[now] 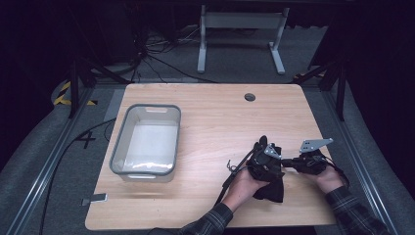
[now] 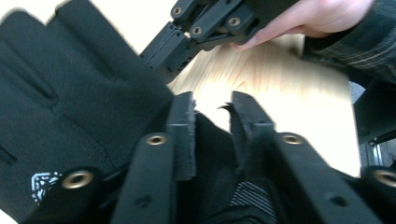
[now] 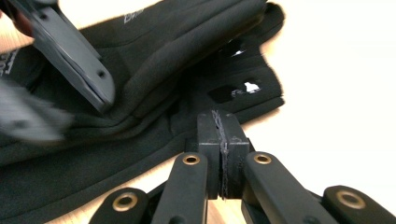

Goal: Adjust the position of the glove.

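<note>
A: What is seen from the high view?

B: A black glove (image 1: 270, 183) is seen lying on the wooden table (image 1: 210, 122), near its front right part. The left gripper (image 1: 266, 149) is held right over the glove, and the right gripper (image 1: 288, 162) is laid just beside it, at the glove's right edge. A grey plastic bin (image 1: 147, 139) is seen well apart, at the table's left.

A: And from the left gripper view?

B: The left gripper (image 2: 212, 109) is seen with its jaws a little apart, a narrow gap being left between them. No earlier picture is needed for that. The glove (image 2: 70, 107) is spread to the left of the jaws and under them; dark cloth is seen low in the gap, but a press of the pads on it cannot be told. The right gripper (image 2: 163, 56) is seen farther off, above.

A: And the right gripper view?

B: The right gripper (image 3: 223, 135) is seen with its jaws pressed together. Whether a thin edge of the glove (image 3: 154, 56) is pinched there cannot be told; the glove is laid just ahead and to the left.
</note>
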A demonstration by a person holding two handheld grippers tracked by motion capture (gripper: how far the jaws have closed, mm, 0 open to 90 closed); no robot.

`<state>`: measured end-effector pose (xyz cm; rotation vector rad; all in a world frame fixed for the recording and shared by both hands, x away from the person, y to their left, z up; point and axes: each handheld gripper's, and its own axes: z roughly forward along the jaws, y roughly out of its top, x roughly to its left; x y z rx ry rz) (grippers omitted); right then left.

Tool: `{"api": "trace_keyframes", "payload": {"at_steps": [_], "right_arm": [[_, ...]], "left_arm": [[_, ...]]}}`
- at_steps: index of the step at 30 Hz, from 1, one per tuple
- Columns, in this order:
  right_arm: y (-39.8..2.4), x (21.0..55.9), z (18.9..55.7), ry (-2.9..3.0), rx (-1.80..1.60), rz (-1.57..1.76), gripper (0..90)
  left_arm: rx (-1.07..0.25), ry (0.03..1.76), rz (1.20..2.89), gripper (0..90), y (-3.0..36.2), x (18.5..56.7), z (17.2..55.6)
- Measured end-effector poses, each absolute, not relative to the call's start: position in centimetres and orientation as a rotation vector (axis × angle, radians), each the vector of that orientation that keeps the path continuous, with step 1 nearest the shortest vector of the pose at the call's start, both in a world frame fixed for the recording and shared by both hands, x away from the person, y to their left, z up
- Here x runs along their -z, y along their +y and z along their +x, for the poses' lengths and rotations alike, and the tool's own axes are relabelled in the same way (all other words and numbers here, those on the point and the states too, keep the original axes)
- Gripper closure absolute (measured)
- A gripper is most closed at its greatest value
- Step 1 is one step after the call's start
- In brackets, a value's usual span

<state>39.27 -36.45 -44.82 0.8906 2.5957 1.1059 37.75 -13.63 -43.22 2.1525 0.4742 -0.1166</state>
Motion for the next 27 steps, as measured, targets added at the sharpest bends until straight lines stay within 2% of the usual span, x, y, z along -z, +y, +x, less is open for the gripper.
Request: {"api": "trace_keyframes", "payload": {"at_steps": [3,5,6,8,14,18,27], "right_arm": [[-37.2,44.4,39.2,2.565,-1.114,0.908,90.0],[-37.5,44.3,39.2,2.562,-1.119,0.913,90.0],[-37.6,44.2,39.1,2.558,-1.129,0.917,90.0],[-37.8,44.0,38.7,2.558,-1.154,0.916,90.0],[-37.3,44.2,37.3,2.616,-1.133,0.868,90.0],[-36.9,44.3,36.5,2.645,-1.14,0.841,90.0],[-36.1,45.1,35.8,2.718,-1.096,0.802,90.0]], "left_arm": [[0.086,0.466,2.112,65.1,-12.6,42.1,37.7],[0.073,0.472,2.109,76.9,-12.1,41.9,37.7],[0.044,0.484,2.108,76.9,-11.5,41.6,37.8],[0.01,0.532,2.111,89.4,-10.1,41.4,38.2],[-0.008,0.69,2.177,89.7,-7.3,43.3,39.6],[0.018,0.72,2.2,89.6,-7.2,44.4,39.7],[0.011,0.613,2.245,89.5,-10.4,45.3,38.9]]}}
